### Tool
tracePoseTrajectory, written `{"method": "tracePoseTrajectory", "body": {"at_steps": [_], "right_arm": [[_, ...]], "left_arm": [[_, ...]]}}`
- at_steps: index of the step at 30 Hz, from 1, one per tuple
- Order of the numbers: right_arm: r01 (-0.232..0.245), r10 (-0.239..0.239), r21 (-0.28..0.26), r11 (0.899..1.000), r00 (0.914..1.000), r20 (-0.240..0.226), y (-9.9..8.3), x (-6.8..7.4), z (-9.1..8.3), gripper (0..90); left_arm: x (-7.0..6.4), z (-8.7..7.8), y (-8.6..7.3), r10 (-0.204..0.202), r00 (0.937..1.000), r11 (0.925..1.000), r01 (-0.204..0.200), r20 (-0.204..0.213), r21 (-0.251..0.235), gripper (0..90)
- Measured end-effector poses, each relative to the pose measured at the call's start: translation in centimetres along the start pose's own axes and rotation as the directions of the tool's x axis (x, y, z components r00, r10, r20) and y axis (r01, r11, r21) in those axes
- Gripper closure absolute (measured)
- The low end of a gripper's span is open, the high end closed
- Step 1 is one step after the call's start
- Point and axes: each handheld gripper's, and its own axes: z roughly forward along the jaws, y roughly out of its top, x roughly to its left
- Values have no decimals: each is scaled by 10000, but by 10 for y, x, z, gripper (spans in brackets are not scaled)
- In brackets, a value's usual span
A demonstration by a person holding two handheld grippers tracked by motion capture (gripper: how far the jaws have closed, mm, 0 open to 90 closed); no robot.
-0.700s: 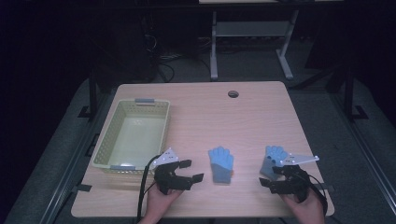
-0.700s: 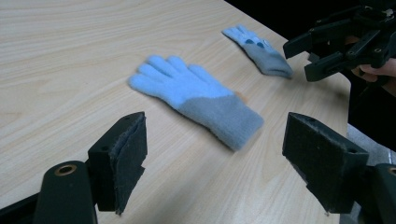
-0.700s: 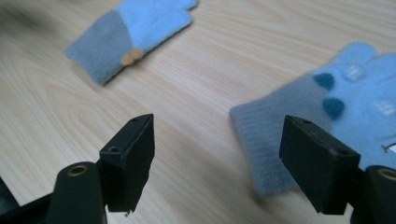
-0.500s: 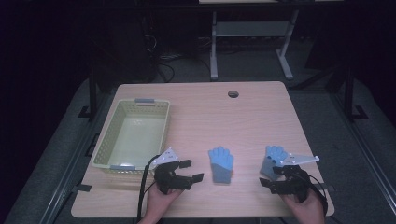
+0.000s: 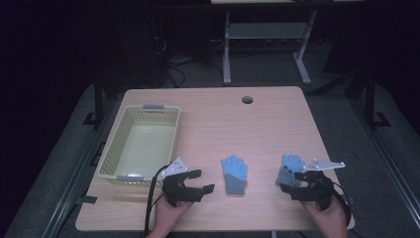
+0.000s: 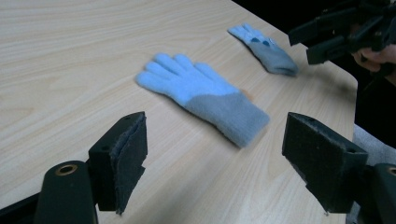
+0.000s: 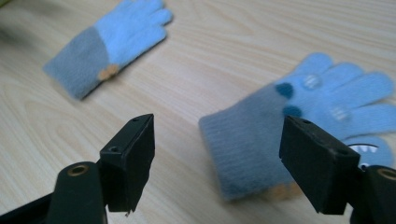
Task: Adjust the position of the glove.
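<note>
My right gripper (image 7: 217, 163) stands wide, its jaws straddling the cuff of the near blue-and-grey knit glove (image 7: 299, 116). My left gripper (image 6: 210, 163) is equally wide, short of the second knit glove (image 6: 205, 95). Risk: pads snagging one knit layer, dragging it; the pale-yellow plastic basket (image 5: 111, 148) sits well apart.

Wooden table (image 5: 267, 124) carries two gloves (image 5: 234, 174) and a seemingly empty basket (image 5: 141, 144)
</note>
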Motion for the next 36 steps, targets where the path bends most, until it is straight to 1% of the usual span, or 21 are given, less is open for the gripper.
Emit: {"method": "tracePoseTrajectory", "body": {"at_steps": [2,3,4,7,8,9,11,13,15,16,17,19,22,24,25,26,29,31,33,35,36], "right_arm": [[-15,15,-117,9999,10000,26,2,-3,-2,264],[-81,81,-152,9999,10000,41,3,-3,-2,264],[-24,26,-192,9998,10000,87,4,-4,-2,264],[-24,26,-111,9999,9998,203,6,-5,-3,264],[60,-56,-152,9999,9997,247,8,-5,-3,264],[48,-45,-118,9999,9996,261,9,-6,-3,264],[-74,77,-132,9999,9998,196,10,-7,-2,255],[-247,245,84,9997,9994,227,13,-9,0,251],[-200,197,108,9997,9994,271,13,-10,1,250],[-270,264,254,9993,9993,255,14,-11,2,246],[-237,224,503,9985,9994,263,18,-15,4,237],[-196,181,529,9984,9994,297,21,-17,5,237],[-224,197,738,9970,9991,368,25,-21,7,237],[-260,226,884,9957,9990,384,29,-24,8,237],[-356,322,935,9950,9988,370,30,-25,8,236],[-371,341,899,9953,9988,344,32,-27,9,233],[-453,412,1252,9911,9985,347,35,-32,12,225],[-361,317,1445,9888,9990,327,38,-36,14,208],[-436,400,1553,9869,9988,266,40,-37,14,204],[-507,478,1677,9845,9986,211,44,-42,13,211],[-507,456,1859,9813,9985,317,47,-44,13,220]], "left_arm": [[-2,-1,0,138,9999,9999,-138,-62,14,220],[-2,-1,0,138,9999,9999,-138,-62,14,220],[-4,-2,1,252,9997,9997,-252,-68,-8,220],[-7,-2,2,334,9994,9994,-336,-129,-101,221],[-7,-2,2,345,9993,9994,-346,-121,-93,221],[-7,-2,1,308,9995,9995,-309,-110,-100,221],[-7,-2,1,295,9995,9995,-296,-109,-107,221],[-6,-1,1,280,9996,9996,-281,-100,-92,221],[-5,-1,1,271,9996,9996,-272,-75,-98,221],[-5,-2,1,240,9997,9997,-241,-70,-94,221],[-5,-2,2,267,9996,9996,-268,-107,-107,222],[-5,-2,2,285,9996,9996,-286,-87,-72,223],[-5,-1,1,169,9999,9998,-169,1,-98,223],[-5,0,1,183,9998,9998,-183,-38,-62,223],[-5,0,1,189,9998,9998,-189,-48,-53,223],[-5,1,1,213,9998,9998,-213,-45,-17,223],[-4,1,1,99,10000,9999,-99,3,-50,223],[-3,-1,1,29,10000,9999,-30,-46,-132,224],[-2,-2,1,74,9999,9999,-75,-76,-152,226],[-2,-4,2,-35,9998,9995,30,-176,-301,229],[-1,-6,3,-97,9998,9991,90,-172,-417,230]]}}
